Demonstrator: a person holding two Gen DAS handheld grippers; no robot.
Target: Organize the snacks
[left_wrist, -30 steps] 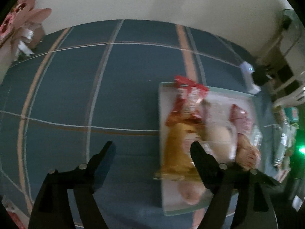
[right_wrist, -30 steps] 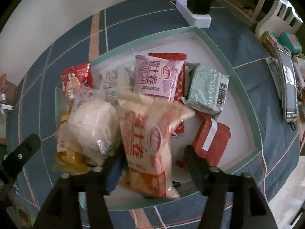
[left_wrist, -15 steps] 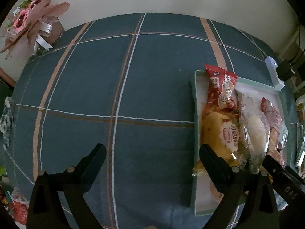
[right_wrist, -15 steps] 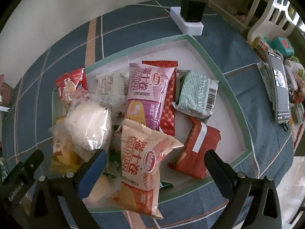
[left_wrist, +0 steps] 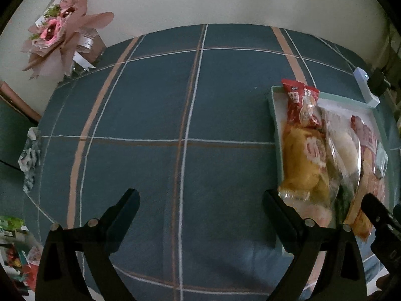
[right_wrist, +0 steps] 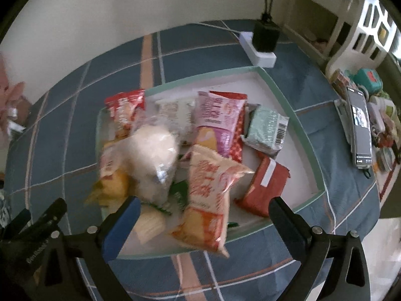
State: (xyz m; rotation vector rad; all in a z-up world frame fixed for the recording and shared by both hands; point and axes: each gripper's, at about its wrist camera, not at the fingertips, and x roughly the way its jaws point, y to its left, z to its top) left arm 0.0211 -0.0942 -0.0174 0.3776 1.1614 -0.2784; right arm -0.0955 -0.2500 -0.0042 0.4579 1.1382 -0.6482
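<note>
A white tray with a green rim sits on a blue plaid tablecloth and holds several snack packs. A peach-and-orange bag lies on the pile at the tray's near edge, under my right gripper, which is open wide with its pads clear of the bag. Around it lie a pink bag, a pale green packet, a red-brown packet, a clear bag with a white bun and a red packet. My left gripper hangs open over bare cloth, left of the tray.
A white power strip with a black adapter lies just behind the tray. A phone and small clutter lie at the table's right edge, beside a white chair. A wrapped bouquet stands at the far left corner.
The right gripper opened wide, let the peach-and-orange bag drop onto the tray, and rose. The left gripper opened wider and moved left off the tray, over bare cloth.
</note>
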